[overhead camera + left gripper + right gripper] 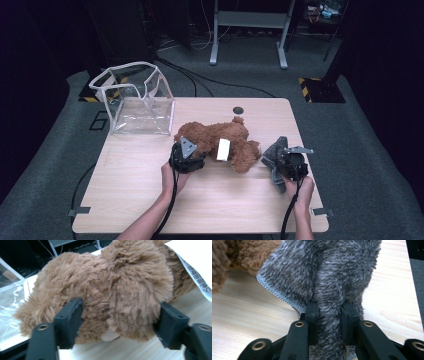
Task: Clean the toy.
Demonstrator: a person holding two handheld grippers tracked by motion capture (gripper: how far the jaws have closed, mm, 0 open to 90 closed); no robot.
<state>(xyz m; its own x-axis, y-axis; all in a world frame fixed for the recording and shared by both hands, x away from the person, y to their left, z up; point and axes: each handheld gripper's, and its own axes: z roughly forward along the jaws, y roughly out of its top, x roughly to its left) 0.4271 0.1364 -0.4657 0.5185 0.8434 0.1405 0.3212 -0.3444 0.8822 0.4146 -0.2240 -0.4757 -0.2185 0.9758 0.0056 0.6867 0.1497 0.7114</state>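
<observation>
A brown teddy bear [220, 137] lies across the middle of the wooden table [150, 195], a white tag [223, 149] on its body. My left gripper [194, 151] is at the bear's left end. In the left gripper view the bear [112, 285] sits between the jaws of that gripper [121, 317], which stand wide apart and touch the fur on both sides. A grey fuzzy cloth [272, 152] lies right of the bear. My right gripper [285, 156] is shut on a fold of the cloth [324, 272], pinched between the jaws [329, 315].
A clear plastic bag [137, 100] with white edging stands open at the table's back left, close to the bear's head. A small dark round hole [238, 110] marks the back edge. A metal stand [250, 30] and cables sit on the floor beyond.
</observation>
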